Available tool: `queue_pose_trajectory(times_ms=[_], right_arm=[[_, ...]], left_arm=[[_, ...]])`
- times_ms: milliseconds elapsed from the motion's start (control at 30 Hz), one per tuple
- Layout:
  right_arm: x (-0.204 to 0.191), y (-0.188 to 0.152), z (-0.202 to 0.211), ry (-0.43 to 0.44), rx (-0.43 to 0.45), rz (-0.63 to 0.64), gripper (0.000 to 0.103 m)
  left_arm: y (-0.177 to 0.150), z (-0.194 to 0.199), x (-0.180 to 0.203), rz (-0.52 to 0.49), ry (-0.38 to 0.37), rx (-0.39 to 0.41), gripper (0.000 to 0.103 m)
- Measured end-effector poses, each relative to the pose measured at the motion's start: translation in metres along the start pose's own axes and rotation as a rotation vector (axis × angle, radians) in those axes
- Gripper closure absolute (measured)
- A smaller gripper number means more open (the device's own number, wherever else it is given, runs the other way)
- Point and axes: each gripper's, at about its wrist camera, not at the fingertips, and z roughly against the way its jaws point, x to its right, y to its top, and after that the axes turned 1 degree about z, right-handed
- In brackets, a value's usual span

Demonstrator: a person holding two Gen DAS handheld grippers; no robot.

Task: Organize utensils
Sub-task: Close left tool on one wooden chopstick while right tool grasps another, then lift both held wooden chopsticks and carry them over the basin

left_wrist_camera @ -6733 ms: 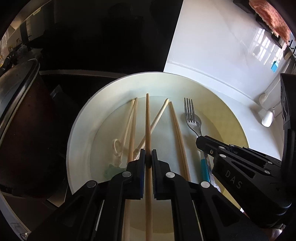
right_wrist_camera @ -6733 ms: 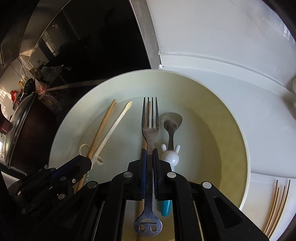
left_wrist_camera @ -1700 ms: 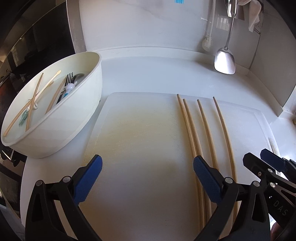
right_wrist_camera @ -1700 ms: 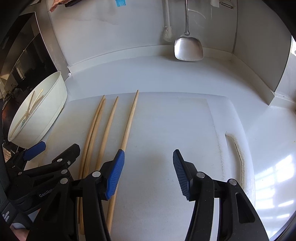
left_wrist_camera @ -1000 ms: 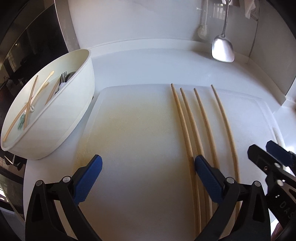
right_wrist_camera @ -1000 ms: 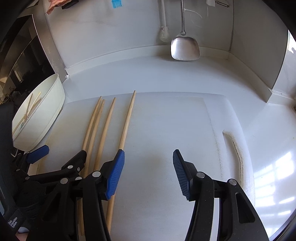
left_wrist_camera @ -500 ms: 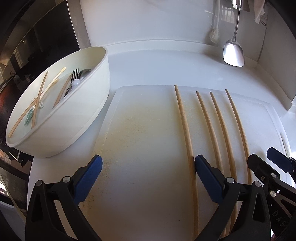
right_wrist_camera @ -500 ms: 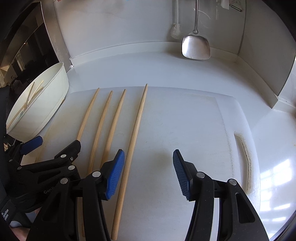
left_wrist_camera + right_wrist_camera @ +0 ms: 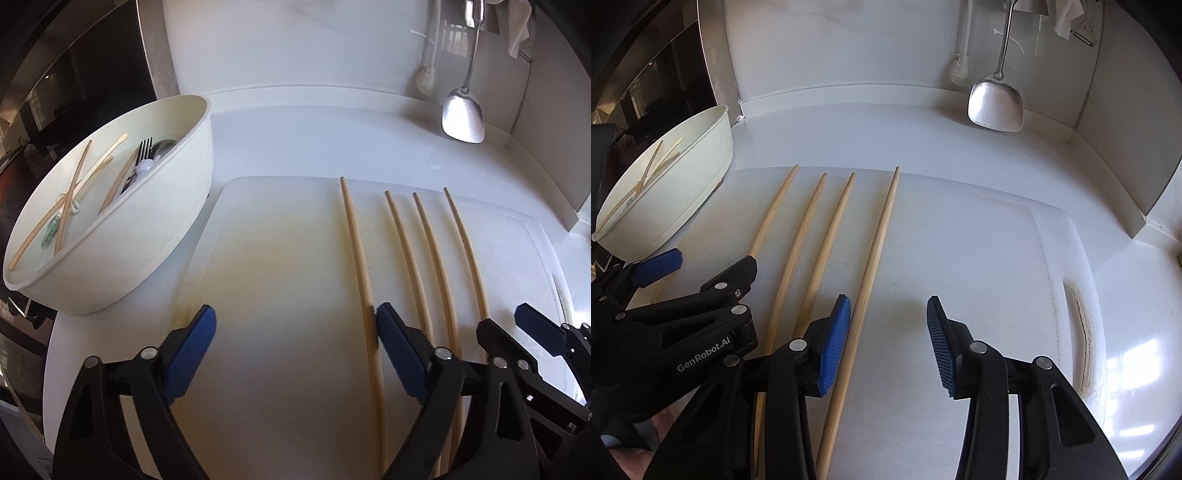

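While more utensils wait in the white bowl (image 9: 155,236), four wooden chopsticks (image 9: 816,236) are seen laid side by side on the cutting board (image 9: 979,258), apparently to sort them by type. The left gripper (image 9: 295,332) and right gripper (image 9: 886,332) are held spread wide and empty just above the board, one beside the other.

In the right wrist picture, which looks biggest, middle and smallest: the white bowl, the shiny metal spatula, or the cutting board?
1. Cutting board, largest by far.
2. White bowl.
3. Metal spatula, smallest, though it hangs farther from the camera, so its true size is unsure.
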Motion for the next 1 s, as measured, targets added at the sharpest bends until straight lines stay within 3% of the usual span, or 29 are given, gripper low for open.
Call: queue_pose_trajectory(times_ms=[200,367,433,1000], right_arm=[[-0.001,0.001,0.000,0.012,0.003,0.009,0.073],[0.003,0.000,0.001,0.017,0.004,-0.004,0.088],[0.004,0.000,0.002,0.028,0.003,-0.010,0.096],[0.021,-0.003,0.017,0.126,0.004,-0.135,0.097]], left_arm=[[-0.004,0.009,0.012,-0.030,-0.054,0.005,0.059],[-0.005,0.012,0.018,-0.052,-0.073,0.015,0.089],[-0.005,0.012,0.018,-0.048,-0.084,0.011,0.094],[-0.001,0.024,0.001,0.034,-0.200,-0.058,0.096]])
